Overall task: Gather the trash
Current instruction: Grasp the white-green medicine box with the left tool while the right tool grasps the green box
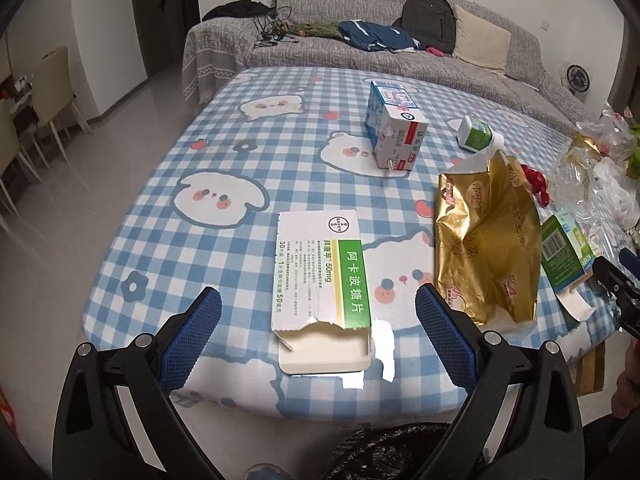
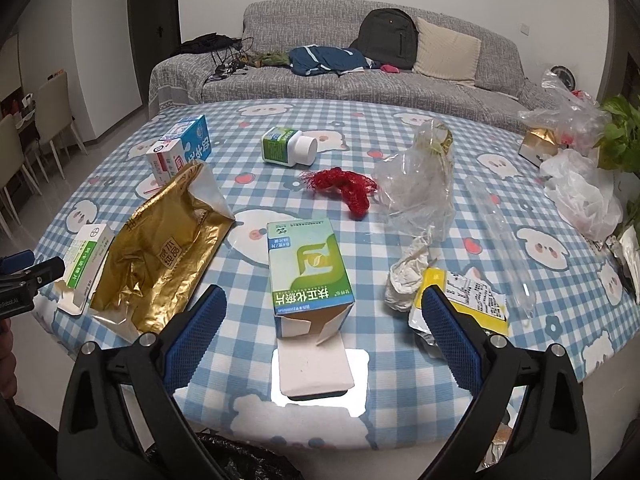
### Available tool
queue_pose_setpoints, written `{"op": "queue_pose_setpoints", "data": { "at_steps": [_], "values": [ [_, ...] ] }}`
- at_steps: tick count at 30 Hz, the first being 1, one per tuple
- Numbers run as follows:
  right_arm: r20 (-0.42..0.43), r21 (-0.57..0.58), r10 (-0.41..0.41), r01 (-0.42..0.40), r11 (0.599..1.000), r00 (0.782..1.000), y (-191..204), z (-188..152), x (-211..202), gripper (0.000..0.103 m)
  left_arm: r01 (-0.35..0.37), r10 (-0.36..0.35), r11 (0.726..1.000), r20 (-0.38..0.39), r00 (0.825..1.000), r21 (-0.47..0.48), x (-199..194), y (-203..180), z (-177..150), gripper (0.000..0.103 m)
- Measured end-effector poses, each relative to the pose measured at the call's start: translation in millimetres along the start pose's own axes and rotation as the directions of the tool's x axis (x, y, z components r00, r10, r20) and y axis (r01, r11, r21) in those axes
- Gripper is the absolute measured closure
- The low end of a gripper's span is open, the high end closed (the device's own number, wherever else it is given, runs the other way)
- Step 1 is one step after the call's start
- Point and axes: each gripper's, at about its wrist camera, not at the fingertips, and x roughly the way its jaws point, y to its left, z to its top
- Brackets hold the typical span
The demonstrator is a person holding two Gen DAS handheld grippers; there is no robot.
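Trash lies on a blue checked table (image 1: 224, 152). My left gripper (image 1: 318, 330) is open, its fingers either side of a torn white-and-green medicine box (image 1: 320, 276) lying flat at the near edge. My right gripper (image 2: 324, 322) is open around a green-and-blue box (image 2: 308, 272) with its flap open. A crumpled gold bag (image 1: 490, 240) lies between the two boxes; it also shows in the right wrist view (image 2: 160, 252). A bin with a black liner (image 1: 384, 452) sits below the table edge.
A blue milk carton (image 1: 394, 128) and a white bottle (image 2: 288, 146) lie farther back. Red netting (image 2: 344, 188), clear plastic (image 2: 420, 184), a paper wad (image 2: 404, 280) and a yellow packet (image 2: 468, 300) lie to the right. Plastic bags (image 2: 580, 188) and a plant (image 2: 620, 136) stand at far right. A sofa (image 2: 360, 76) is behind.
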Motion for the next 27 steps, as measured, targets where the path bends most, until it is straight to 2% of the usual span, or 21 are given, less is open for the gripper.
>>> {"op": "queue_pose_setpoints", "data": {
  "at_steps": [8,20,23,27],
  "values": [
    [-0.060,0.004,0.017,-0.017,1.000,0.998,6.6,5.7,34.1,0.018,-0.017,0.017,1.000,-0.044,0.999,0.001,30.1,1.8,14.0,0.012],
    [-0.135,0.021,0.019,-0.016,1.000,0.991,6.1,8.1,62.2,0.041,-0.037,0.036,0.999,-0.123,0.992,-0.005,61.1,-0.4,20.0,0.025],
    [-0.148,0.024,0.027,-0.023,0.999,0.989,6.4,7.4,65.8,0.045,-0.028,0.025,0.999,-0.137,0.990,-0.020,65.7,1.8,19.7,0.028],
    [-0.152,0.019,0.032,-0.029,0.999,0.988,8.7,6.6,67.0,0.051,-0.050,0.048,0.999,-0.131,0.990,-0.011,66.5,0.7,19.1,0.034]
  ]
}}
